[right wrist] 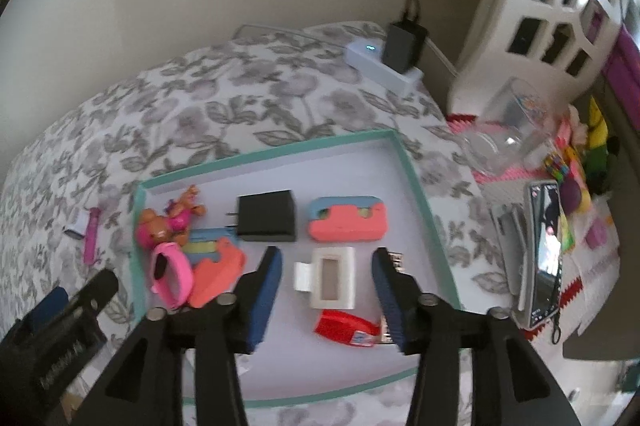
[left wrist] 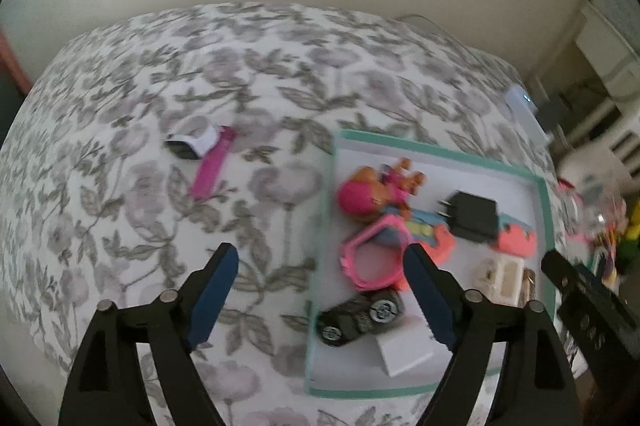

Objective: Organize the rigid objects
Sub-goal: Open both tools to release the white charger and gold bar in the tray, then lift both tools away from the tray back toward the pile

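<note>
Lighting: dim, soft, even indoor light; source not visible; shadows faint and short under items in the teal-rimmed tray (right wrist: 414, 186). Colour: washed out, slightly grey. Glare: none apart from a small lit indicator on the white power strip (right wrist: 380, 64). Blur: left wrist view smeared throughout, worst on the toy car (left wrist: 360, 318); right wrist view sharper, soft toward its edges. Distortion: strong fisheye bowing of the floral bedspread (left wrist: 160, 226); black vignette at corners.

Home bedroom: floral bedspread (left wrist: 160, 226), dollhouse (right wrist: 552, 6)
</note>
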